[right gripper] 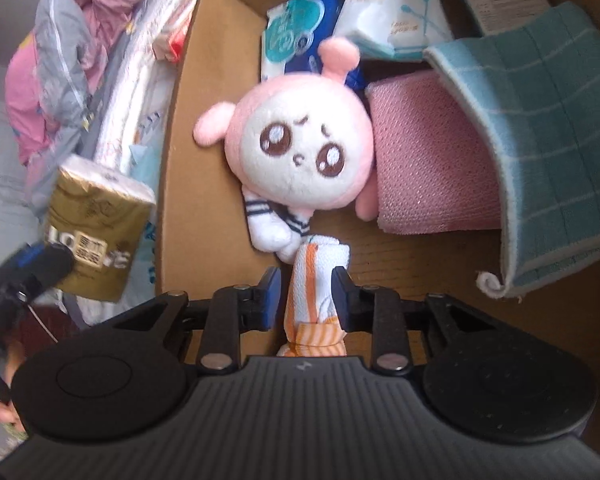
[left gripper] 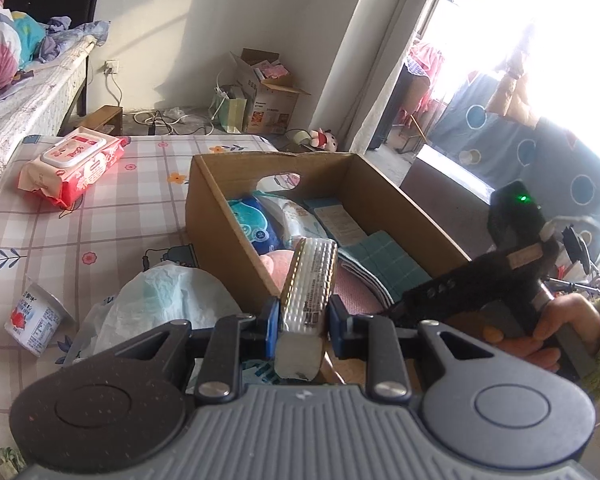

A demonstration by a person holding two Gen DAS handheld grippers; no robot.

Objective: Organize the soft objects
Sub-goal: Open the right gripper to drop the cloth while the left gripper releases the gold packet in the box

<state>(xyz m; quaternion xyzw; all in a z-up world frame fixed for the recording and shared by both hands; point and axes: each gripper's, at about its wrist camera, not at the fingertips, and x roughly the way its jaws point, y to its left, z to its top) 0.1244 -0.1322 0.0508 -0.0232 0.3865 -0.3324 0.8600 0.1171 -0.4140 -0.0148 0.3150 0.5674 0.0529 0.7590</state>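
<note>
A bed [left gripper: 112,216] covered with a pink-and-white checked sheet printed with small flowers carries everything here. On it lies 1 red wet-wipe pack [left gripper: 74,166] with a white lid, toward the far left corner. 1 yogurt cup [left gripper: 34,316] lies tipped on its side near the left edge. Just beside it to the right sits a crumpled white plastic bag [left gripper: 160,304], which touches the near left wall of an open cardboard box [left gripper: 220,220] resting on the sheet.
</note>
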